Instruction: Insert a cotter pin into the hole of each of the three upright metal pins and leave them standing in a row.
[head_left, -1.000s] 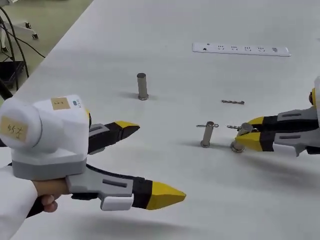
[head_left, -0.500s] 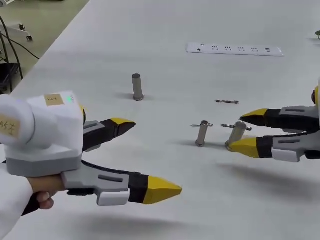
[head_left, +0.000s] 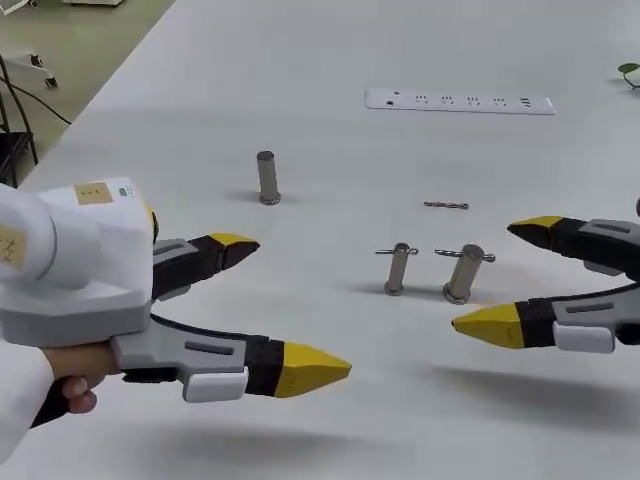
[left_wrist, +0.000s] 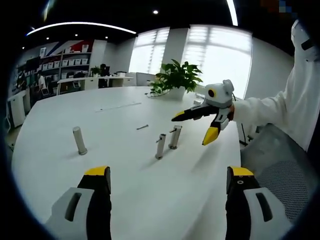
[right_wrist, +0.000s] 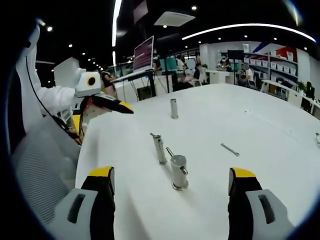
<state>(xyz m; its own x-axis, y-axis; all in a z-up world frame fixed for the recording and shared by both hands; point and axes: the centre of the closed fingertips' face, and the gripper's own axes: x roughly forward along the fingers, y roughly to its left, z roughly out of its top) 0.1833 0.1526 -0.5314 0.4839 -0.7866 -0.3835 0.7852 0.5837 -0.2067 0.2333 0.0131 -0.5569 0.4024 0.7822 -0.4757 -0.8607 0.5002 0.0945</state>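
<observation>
Three metal pins stand on the white table (head_left: 300, 90). The left pin (head_left: 267, 178) is bare and stands apart. The middle pin (head_left: 399, 268) and the right pin (head_left: 463, 272) each carry a cotter pin through the top. A loose cotter pin (head_left: 446, 206) lies behind them. My right gripper (head_left: 492, 275) is open, its jaws just right of the right pin and apart from it; in the right gripper view that pin (right_wrist: 178, 171) stands ahead between the fingers. My left gripper (head_left: 290, 305) hangs open at the near left, holding nothing.
A white power strip (head_left: 458, 101) lies at the far side of the table. The table's left edge (head_left: 120, 85) drops to a green floor. A potted plant (left_wrist: 177, 77) stands beyond the far end of the table.
My right gripper opened, let go of the right pin and drew back to the right; that pin now stands upright with its cotter pin. The left gripper barely shifted.
</observation>
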